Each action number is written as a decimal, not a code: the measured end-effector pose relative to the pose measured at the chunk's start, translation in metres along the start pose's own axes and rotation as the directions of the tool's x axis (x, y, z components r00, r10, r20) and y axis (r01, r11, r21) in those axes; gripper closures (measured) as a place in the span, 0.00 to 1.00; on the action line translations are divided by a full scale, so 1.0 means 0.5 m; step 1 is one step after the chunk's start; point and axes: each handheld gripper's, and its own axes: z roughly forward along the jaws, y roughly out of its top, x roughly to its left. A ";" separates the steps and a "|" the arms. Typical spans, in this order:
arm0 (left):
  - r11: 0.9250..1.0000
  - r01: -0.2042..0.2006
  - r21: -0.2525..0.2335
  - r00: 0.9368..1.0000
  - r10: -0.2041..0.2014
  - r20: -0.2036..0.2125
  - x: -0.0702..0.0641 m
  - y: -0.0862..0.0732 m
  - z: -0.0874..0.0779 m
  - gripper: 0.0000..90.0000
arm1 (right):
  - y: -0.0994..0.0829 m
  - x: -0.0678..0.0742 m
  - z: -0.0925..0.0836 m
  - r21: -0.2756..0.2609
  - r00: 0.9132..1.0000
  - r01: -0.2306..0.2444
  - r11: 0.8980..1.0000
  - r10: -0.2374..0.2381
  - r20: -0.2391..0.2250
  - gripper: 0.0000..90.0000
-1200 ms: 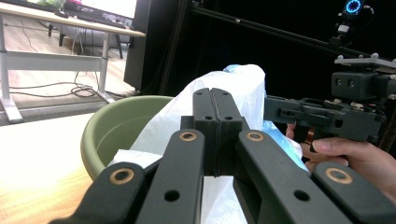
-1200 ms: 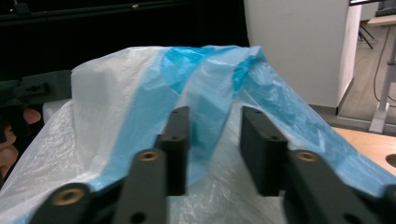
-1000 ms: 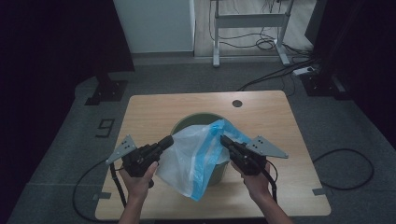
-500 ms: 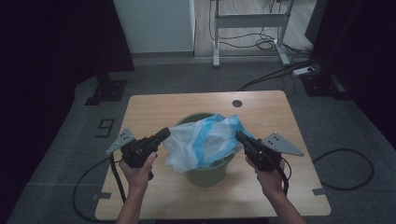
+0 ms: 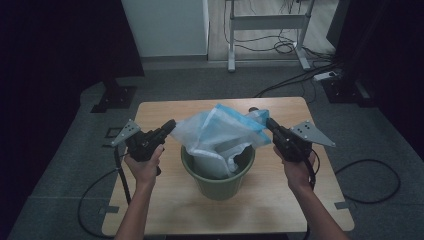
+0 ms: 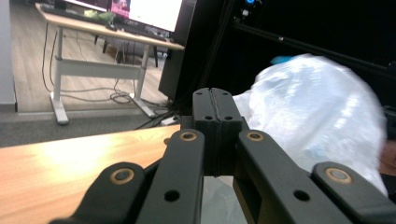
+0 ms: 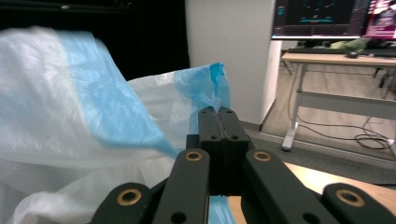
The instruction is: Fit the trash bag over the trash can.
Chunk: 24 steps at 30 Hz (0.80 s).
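A white plastic bag with a blue band (image 5: 220, 132) is stretched above a green bin (image 5: 217, 182) on the wooden table (image 5: 165, 205). Part of the bag hangs down into the bin's mouth. My left gripper (image 5: 172, 126) is shut on the bag's left edge, and my right gripper (image 5: 267, 121) is shut on its right edge. In the left gripper view the jaws (image 6: 215, 100) are pressed together with the bag (image 6: 308, 107) billowing to their right. In the right gripper view the jaws (image 7: 217, 114) pinch a blue corner of the bag (image 7: 212, 86).
The bin stands near the table's middle. A cable (image 5: 107, 182) trails off the left edge and another cable (image 5: 372, 180) lies on the floor at the right. A desk frame (image 5: 265, 30) and a white cabinet (image 5: 165, 27) stand beyond the table.
Both grippers have risen and moved apart and farther from the person. The bag, which hung over the bin's front, is now lifted and spread above its mouth.
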 end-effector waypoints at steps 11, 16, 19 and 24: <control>0.999 -0.004 -0.034 0.999 0.006 0.050 -0.019 -0.061 -0.086 1.00 | -0.039 0.025 -0.091 -0.074 0.998 -0.037 0.997 0.033 -0.060 0.99; 0.999 0.029 -0.021 0.997 -0.027 0.076 -0.018 -0.110 -0.131 1.00 | -0.112 0.046 -0.143 -0.036 0.988 -0.090 0.995 0.085 -0.125 0.99; 0.999 0.041 -0.016 0.995 -0.040 0.086 -0.017 -0.125 -0.143 1.00 | -0.128 0.051 -0.154 -0.025 0.986 -0.099 0.995 0.094 -0.136 0.99; 0.998 0.066 0.015 0.993 -0.067 0.096 -0.011 -0.163 -0.164 1.00 | -0.176 0.061 -0.172 0.023 0.981 -0.102 0.995 0.104 -0.166 0.99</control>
